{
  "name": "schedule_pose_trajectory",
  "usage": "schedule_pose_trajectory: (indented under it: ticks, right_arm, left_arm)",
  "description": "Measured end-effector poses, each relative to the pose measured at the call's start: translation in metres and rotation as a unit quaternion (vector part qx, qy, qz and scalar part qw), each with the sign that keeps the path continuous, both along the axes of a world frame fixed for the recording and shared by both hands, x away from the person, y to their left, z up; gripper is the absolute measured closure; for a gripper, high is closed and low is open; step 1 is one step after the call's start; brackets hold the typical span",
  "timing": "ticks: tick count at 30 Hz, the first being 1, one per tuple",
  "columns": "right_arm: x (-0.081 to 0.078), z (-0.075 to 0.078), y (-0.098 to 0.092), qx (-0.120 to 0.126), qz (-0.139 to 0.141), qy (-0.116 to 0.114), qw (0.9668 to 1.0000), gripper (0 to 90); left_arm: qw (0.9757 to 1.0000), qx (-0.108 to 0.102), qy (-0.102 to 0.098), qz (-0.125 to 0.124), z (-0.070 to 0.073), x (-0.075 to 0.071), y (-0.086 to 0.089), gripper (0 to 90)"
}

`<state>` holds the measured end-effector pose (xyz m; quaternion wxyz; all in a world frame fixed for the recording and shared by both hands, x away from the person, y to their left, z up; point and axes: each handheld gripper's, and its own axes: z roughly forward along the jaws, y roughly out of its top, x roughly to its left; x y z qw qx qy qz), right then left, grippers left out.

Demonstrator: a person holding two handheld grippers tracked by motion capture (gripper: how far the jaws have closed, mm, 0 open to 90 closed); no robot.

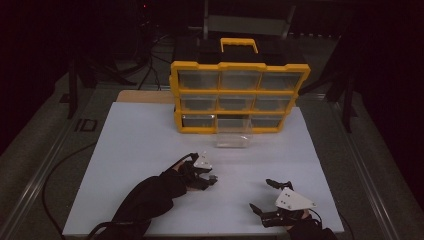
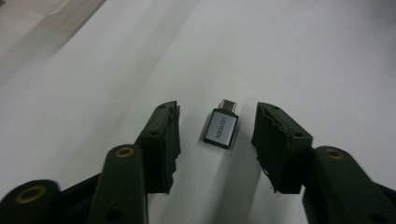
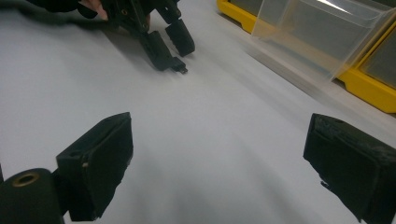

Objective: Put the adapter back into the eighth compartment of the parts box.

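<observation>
My left gripper (image 2: pixel 217 135) straddles the small grey metal USB adapter (image 2: pixel 222 128) — jaws half-wide, not touching; right gripper (image 3: pixel 219 163), at four o'clock, gapes wide.

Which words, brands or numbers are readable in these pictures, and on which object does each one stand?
"UGREEN": on the grey adapter lying between the left gripper's jaws; small, so read with some doubt.
Organizer: no readable text.

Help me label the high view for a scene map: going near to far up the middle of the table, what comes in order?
right gripper → left gripper → pulled-out clear drawer → yellow organizer with clear drawers → its yellow carry handle
</observation>
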<state>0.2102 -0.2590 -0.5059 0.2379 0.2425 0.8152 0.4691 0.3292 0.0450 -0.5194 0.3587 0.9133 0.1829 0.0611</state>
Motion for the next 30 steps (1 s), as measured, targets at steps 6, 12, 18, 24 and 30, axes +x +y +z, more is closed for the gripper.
schedule_pose_trajectory:
  ticks: [6, 12, 18, 24, 30]
  right_arm:
    - [0.0, 0.0001, -0.0002, -0.001, 0.001, 0.0, 1.0, 8.4]
    - [0.0001, 0.0002, -0.0003, 0.0, 0.001, 0.0, 1.0, 8.4]
    - [0.0, 0.0001, -0.0002, 0.0, 0.0, 0.0, 1.0, 8.4]
    - [0.0002, 0.0002, -0.0004, -0.001, 0.001, 0.0, 1.0, 8.4]
    - [0.0003, 0.0002, -0.0006, 0.0, 0.001, -0.001, 1.0, 8.4]
  left_arm:
    - [0.9999, -0.003, 0.001, -0.01, 0.0, -0.0001, -0.0028, 57.3]
    - [0.9999, -0.008, 0.007, -0.012, -0.0001, 0.002, -0.0022, 61.5]
    - [0.9999, -0.002, 0.005, -0.015, 0.0008, 0.0029, -0.0026, 74.9]
    - [0.9998, 0.008, 0.004, -0.02, 0.0028, 0.0019, -0.0053, 75.6]
    - [0.9996, 0.011, 0.009, -0.025, 0.0064, 0.0004, -0.0075, 75.9]
